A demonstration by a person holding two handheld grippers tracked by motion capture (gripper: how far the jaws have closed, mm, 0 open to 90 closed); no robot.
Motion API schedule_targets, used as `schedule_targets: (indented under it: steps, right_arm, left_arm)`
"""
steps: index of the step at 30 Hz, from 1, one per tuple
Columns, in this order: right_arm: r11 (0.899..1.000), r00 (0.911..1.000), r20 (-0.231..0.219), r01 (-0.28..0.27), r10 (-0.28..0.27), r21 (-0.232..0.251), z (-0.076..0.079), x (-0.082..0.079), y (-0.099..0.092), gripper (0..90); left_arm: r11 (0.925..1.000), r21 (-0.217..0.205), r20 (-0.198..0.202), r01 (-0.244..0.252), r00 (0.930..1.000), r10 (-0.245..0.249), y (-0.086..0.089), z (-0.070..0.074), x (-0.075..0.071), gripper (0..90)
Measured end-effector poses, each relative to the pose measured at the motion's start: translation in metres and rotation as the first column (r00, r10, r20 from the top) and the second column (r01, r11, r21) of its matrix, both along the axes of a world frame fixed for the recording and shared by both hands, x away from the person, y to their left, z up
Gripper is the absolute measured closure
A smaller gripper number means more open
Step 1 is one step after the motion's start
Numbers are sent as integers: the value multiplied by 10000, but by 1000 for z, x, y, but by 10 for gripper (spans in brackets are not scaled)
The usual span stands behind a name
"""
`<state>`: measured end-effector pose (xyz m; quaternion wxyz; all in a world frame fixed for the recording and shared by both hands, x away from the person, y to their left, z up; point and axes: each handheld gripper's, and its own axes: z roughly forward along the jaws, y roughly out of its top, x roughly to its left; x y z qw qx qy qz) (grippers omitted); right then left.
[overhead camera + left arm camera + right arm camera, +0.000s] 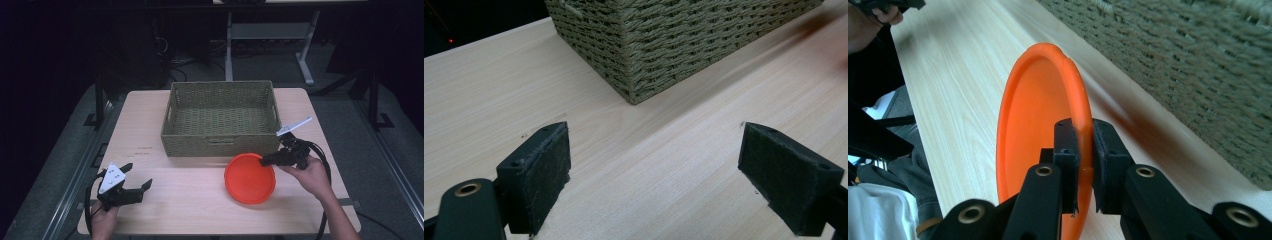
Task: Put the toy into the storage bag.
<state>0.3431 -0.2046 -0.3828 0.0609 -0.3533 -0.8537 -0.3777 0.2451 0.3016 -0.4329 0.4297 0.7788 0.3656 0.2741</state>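
An orange plate point(248, 179) hangs just above the wooden table point(165, 200), in front of the woven basket point(220, 117). My right gripper point(263, 160) is shut on the plate's far right rim. In the right gripper view the two black pads point(1068, 150) pinch the rim of the plate point(1033, 115), which stands on edge in that picture. My left gripper point(137, 176) rests at the table's near left corner, jaws wide apart with nothing between them. In the left gripper view its pads point(541, 167) frame bare wood, with a corner of the basket point(659, 45) ahead.
The basket is empty and stands at the back middle of the table. Bare wood lies between the two grippers and left of the basket. Beyond the table are a dark floor and a desk frame point(305, 60).
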Motion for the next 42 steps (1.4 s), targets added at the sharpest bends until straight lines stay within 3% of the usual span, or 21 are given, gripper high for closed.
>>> schedule_targets:
  steps: [8, 22, 31, 42]
  right_arm:
    - [9999, 9996, 253, 138, -139, 61, 15, 1, -1, 822]
    - [9996, 9963, 815, 290, -286, -36, 54, 3, 1, 822]
    - [9996, 9933, 1118, 290, -287, -6, 84, 11, 9, 822]
    - [9995, 9922, 1207, 319, -306, -86, 103, 27, 19, 822]
  left_arm:
    - [10000, -62, 24, -19, 10000, 19, -1, 0, 0, 129]
    - [10000, 0, 60, -6, 10000, 6, -2, 1, -1, 129]
    - [10000, 50, 128, -6, 9999, 6, -1, 2, -1, 129]
    - [10000, 76, 204, 11, 9998, -12, -3, 2, -1, 129]
